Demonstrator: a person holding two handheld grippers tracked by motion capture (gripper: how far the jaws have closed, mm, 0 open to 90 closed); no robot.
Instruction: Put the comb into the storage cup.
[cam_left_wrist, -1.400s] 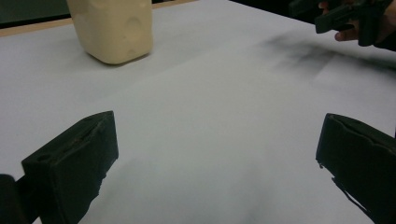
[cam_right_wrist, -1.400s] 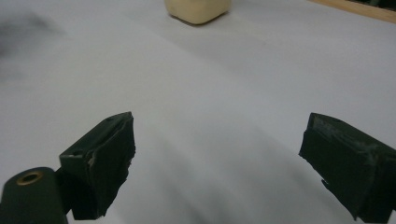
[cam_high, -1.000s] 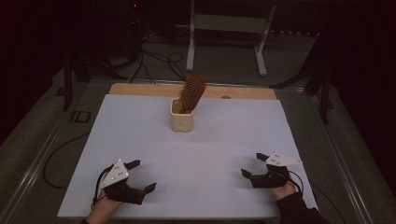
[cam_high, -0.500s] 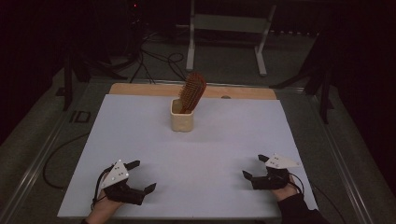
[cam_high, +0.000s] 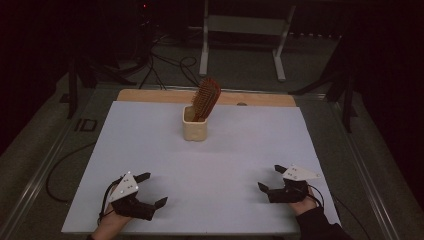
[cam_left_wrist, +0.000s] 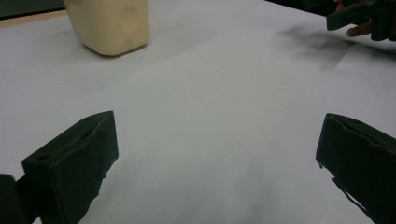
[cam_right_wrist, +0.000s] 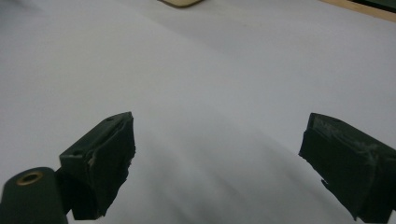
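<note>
- The left gripper (cam_high: 152, 190) sits low at the near left corner of the white table (cam_high: 240, 150), held in a hand (cam_high: 111, 225); its jaws stand wide apart with nothing between them.
- In the left gripper view, the same gripper (cam_left_wrist: 215, 158) shows only bare table surface in the gap between its two black jaws.
- The right gripper (cam_high: 270, 177) rests at the near right side of the table, its jaws also spread open and empty, pointing toward the table's middle.
- In the right gripper view, that gripper (cam_right_wrist: 219, 154) likewise has plain white surface between its jaws.
- A cream cup (cam_high: 195, 124) stands upright near the far middle of the table, well apart from both grippers.
- A brown hairbrush (cam_high: 205, 98) stands in the cup, bristle head up and leaning to the right over the rim.
- The left gripper view shows the cup (cam_left_wrist: 109, 23) at the top left, and the other gripper far off at the top right.
- A wooden strip (cam_high: 150, 95) runs along the far edge of the table, just behind the cup.
</note>
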